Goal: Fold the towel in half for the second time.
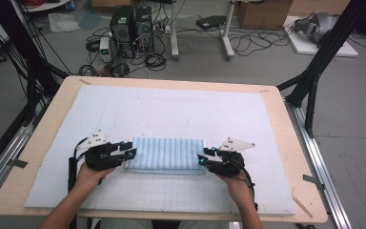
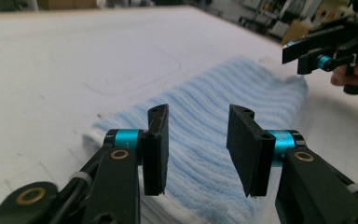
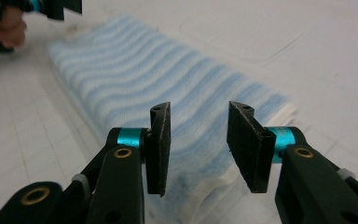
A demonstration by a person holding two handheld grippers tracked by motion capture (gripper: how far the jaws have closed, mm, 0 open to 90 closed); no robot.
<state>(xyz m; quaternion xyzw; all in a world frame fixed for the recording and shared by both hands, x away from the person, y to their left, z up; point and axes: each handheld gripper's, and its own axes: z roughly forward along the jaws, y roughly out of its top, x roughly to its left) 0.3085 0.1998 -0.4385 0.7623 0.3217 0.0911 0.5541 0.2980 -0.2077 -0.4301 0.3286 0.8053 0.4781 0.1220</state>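
Towel position: the folded blue striped towel (image 1: 167, 154) lies flat on the white mat (image 1: 171, 109), near my edge of the table (image 1: 286, 143), between my two hands
Long axis: it runs left to right across the high view, so each short end faces one of my grippers
Left gripper: my left gripper (image 1: 129, 152) sits at the towel's left end, jaws pointing inward along the towel's length
Left jaw state: jaws apart with an open gap; in the left gripper view (image 2: 198, 149) the towel (image 2: 223, 140) lies below and beyond the pads, and I see no pad pressing on it
Right gripper: my right gripper (image 1: 204, 157) sits at the towel's right end, mirrored to the left
Right jaw state: jaws apart; in the right gripper view (image 3: 198, 147) the towel (image 3: 168, 93) stretches away under the gap, with nothing clamped
Nearer hand: neither, as I judge it; both are just at their own end, about equally close
Deciding relation: the towel lies straight ahead of each gripper, so any next grasp would mean closing on the short edge directly in front
Risk: the folded layers at the right end look loose and could separate
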